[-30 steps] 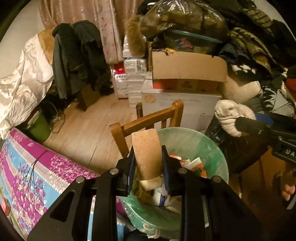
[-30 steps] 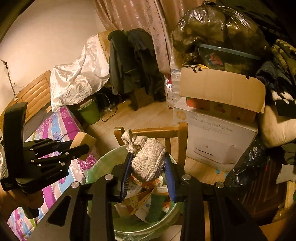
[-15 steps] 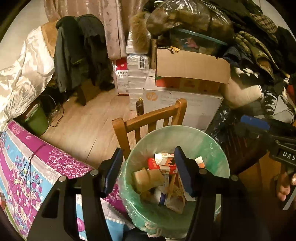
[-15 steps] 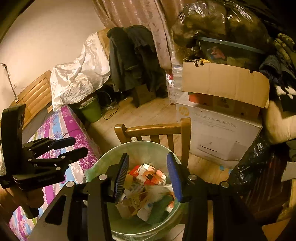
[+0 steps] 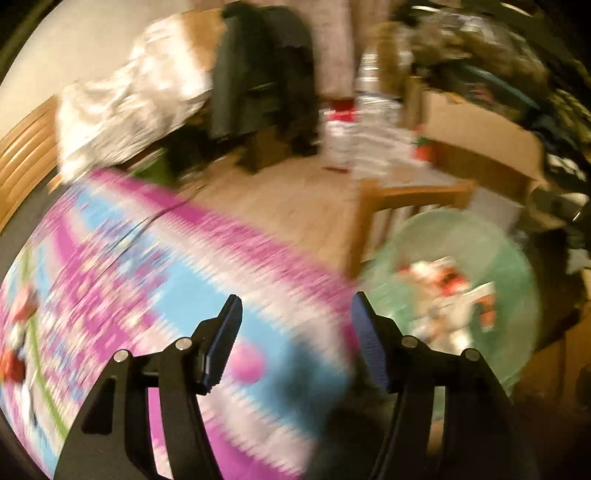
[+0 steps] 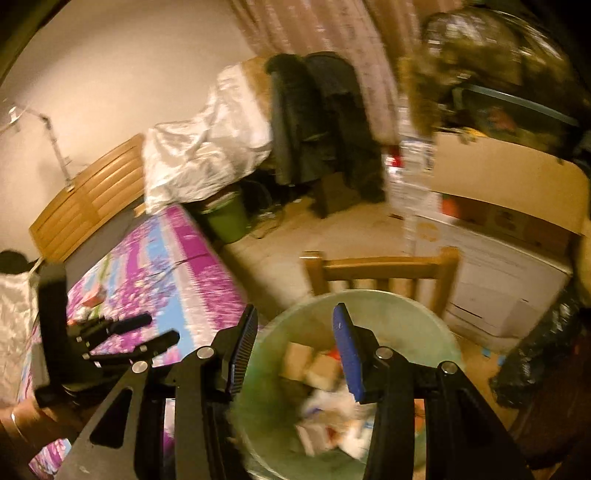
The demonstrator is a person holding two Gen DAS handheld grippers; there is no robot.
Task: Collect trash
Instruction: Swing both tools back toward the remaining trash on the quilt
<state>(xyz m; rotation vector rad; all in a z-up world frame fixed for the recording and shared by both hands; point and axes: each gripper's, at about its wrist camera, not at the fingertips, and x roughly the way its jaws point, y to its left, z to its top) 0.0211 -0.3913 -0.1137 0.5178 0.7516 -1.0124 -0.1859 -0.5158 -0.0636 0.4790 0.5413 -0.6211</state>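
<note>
Green translucent plastic lines the round trash bin (image 6: 424, 321); its thin film folds over the rim. Inside the bin you see crumpled trash (image 6: 325, 373): tan cardboard blocks, white cartons and red-printed packaging, all blurred. The bin sits directly in front of a wooden chair (image 6: 384, 267) with a flat top rail and vertical slats.

To the left of the bin lies a cloth (image 6: 177, 258) patterned in magenta, sky blue and white, spread flat over a surface. Beyond it you see a pale wood-plank floor (image 6: 354, 229), a small green bucket (image 6: 227, 221), dark jackets (image 6: 317, 122) hung over furniture, a glossy white sheet (image 6: 207, 144) and pinkish curtains (image 6: 317, 26). On the right, a brown cardboard box (image 6: 509, 184) rests on a white carton (image 6: 502, 284), with a dark bulging plastic bag (image 6: 491, 48) on top.

Your left gripper (image 5: 295, 339) hangs over the edge of the patterned cloth, left of the bin. Its jaws are opening, and nothing is between them. The left wrist view is heavily smeared. Your right gripper (image 6: 295, 350) points down over the bin's left rim. Its blue ribbed pads (image 6: 349, 354) stand parted and grip nothing.
</note>
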